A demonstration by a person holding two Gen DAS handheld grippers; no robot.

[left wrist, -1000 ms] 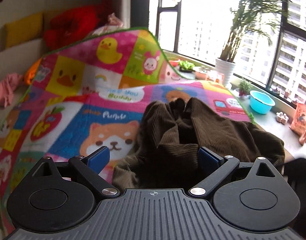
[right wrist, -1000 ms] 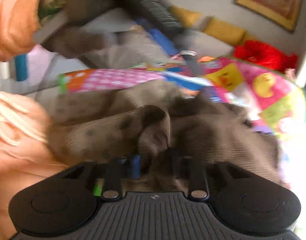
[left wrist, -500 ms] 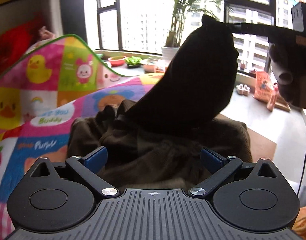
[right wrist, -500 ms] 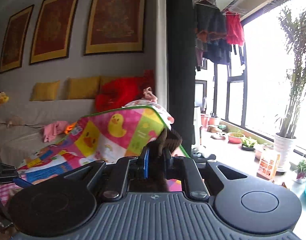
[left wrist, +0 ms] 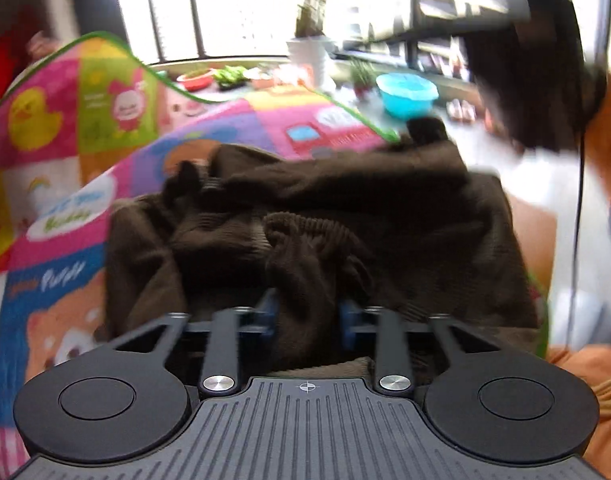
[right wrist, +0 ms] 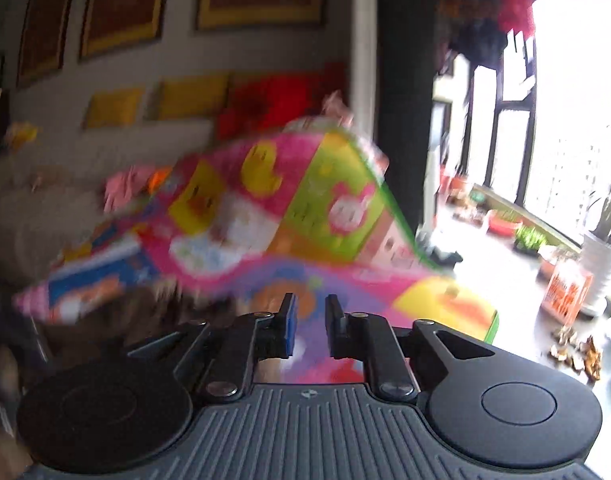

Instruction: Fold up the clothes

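Observation:
A dark brown corduroy garment (left wrist: 345, 208) lies bunched on a colourful cartoon play mat (left wrist: 65, 184). My left gripper (left wrist: 307, 314) is shut on a fold of the garment, which fills the gap between its blue pads. My right gripper (right wrist: 308, 322) hangs above the mat (right wrist: 265, 216) with its jaws slightly apart and nothing between them. A blurred strip of the brown garment (right wrist: 145, 312) shows to the lower left of the right gripper.
A person in orange (left wrist: 609, 200) is at the right edge. A window sill holds a blue bowl (left wrist: 407, 94), potted plants (right wrist: 603, 256) and small dishes. A sofa with yellow cushions (right wrist: 193, 96) and a red pile stands behind the mat.
My left gripper has closed on a fold of the brown garment. My right gripper has let go of the garment, which has dropped back onto the mat, and its jaws have parted a little.

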